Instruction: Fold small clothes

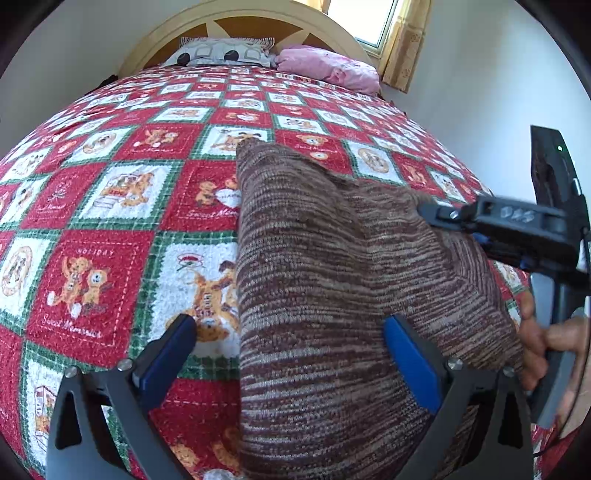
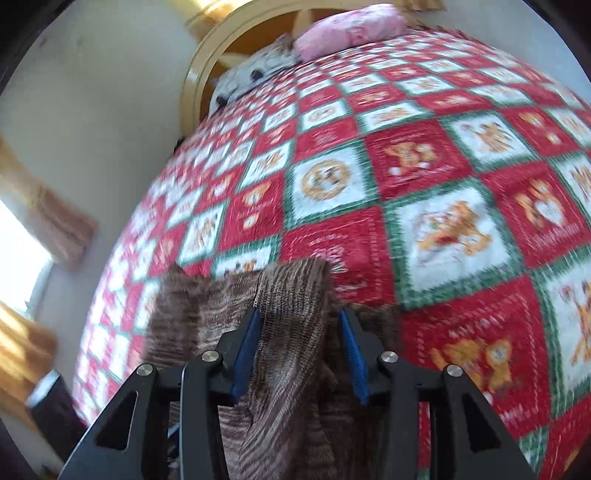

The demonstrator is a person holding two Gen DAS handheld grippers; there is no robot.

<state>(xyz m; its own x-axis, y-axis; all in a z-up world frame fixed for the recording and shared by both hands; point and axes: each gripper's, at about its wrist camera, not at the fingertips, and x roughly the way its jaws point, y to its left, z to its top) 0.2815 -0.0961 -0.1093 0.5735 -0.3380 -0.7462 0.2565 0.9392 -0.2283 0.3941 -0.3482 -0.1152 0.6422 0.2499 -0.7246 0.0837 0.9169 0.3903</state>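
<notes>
A brown and beige striped knit garment [image 1: 314, 258] lies on the red, white and green quilt [image 1: 110, 192], its fold edge running straight away from me. My left gripper [image 1: 291, 332] is open wide low over its near part; the left finger [image 1: 177, 339] is over bare quilt and the right finger [image 1: 410, 350] rests on the knit. My right gripper [image 1: 428, 214] reaches in from the right at the garment's far right edge. In the right wrist view a raised fold of the garment [image 2: 291, 295] stands between the right gripper's [image 2: 299, 332] parted blue pads, with a narrow gap at the right pad.
The quilt [image 2: 443, 166] covers the whole bed. A pink pillow [image 1: 328, 66] and a grey patterned pillow [image 1: 221, 53] lie against the curved headboard [image 1: 236, 14]. A curtained window [image 1: 369, 22] is behind. A person's hand [image 1: 543, 339] holds the right gripper's handle.
</notes>
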